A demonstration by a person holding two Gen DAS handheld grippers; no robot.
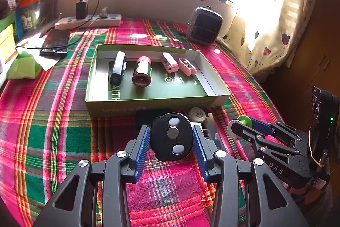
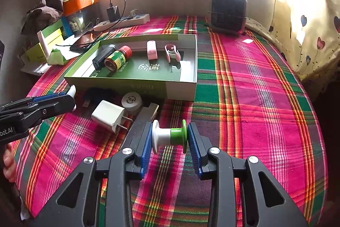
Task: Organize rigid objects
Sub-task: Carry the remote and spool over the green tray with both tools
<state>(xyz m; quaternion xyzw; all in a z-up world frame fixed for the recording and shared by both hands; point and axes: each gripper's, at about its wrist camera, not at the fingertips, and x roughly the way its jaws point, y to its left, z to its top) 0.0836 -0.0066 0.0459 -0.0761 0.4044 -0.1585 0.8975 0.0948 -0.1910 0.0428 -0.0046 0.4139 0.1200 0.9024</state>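
Note:
My left gripper (image 1: 171,129) is shut on a black oval key fob (image 1: 171,142) with three round buttons, held just in front of the green shallow box (image 1: 148,103). The box (image 2: 127,84) holds a black rectangular device (image 1: 118,69), a red-capped green bottle (image 1: 142,73) on its side and two pink clips (image 1: 178,65). My right gripper (image 2: 170,135) is shut on a white-and-green spool (image 2: 170,136), its blue pads against both flanges; the spool (image 1: 242,120) also shows from the left wrist. The left gripper (image 2: 63,99) reaches in from the left.
A white charger plug (image 2: 109,116), a round white cap (image 2: 131,100) and a grey flat piece (image 2: 146,114) lie on the plaid cloth before the box. A power strip (image 1: 89,21), a phone (image 1: 56,42) and a small heater (image 1: 204,26) stand behind it. A hand (image 2: 8,163) shows at far left.

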